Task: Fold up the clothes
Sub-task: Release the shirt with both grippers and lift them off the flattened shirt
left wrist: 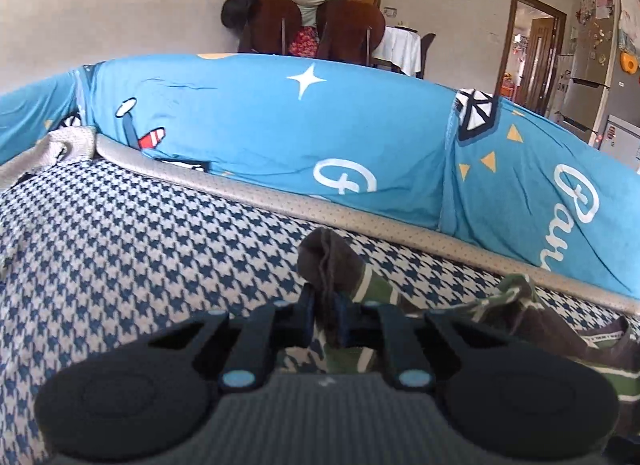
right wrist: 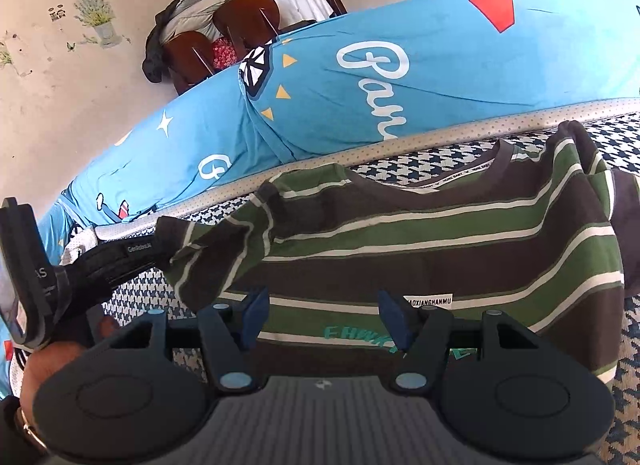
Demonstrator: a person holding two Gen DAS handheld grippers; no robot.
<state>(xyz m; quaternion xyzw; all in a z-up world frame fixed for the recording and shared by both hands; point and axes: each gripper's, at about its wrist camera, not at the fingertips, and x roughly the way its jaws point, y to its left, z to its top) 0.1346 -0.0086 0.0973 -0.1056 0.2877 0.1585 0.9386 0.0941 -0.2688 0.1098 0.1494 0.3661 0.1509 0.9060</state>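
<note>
Striped shirt (right wrist: 420,233) on houndstooth cushion (left wrist: 120,233).
Left tool (left wrist: 324,305) pinching shirt sleeve; right tool (right wrist: 324,315) spread above shirt.

"MOXIANGHANMU" on shirt label (right wrist: 428,300), "GenRobot.AI" on left tongs (right wrist: 139,249)

Shirt (right wrist: 420,233): dark brown and green bands split by thin white stripes; teal lettering low on the front; small white label with dark text.
Cushion (left wrist: 120,233): blue-and-white houndstooth, beige dotted piping along the far edge.
Cover (left wrist: 280,121) behind it: bright blue, printed with white stars and script, yellow triangles, a red patch.
Gripper (right wrist: 324,319) body black, finger pads (right wrist: 256,305) blue.
Chairs (left wrist: 348,33): reddish brown.
</note>
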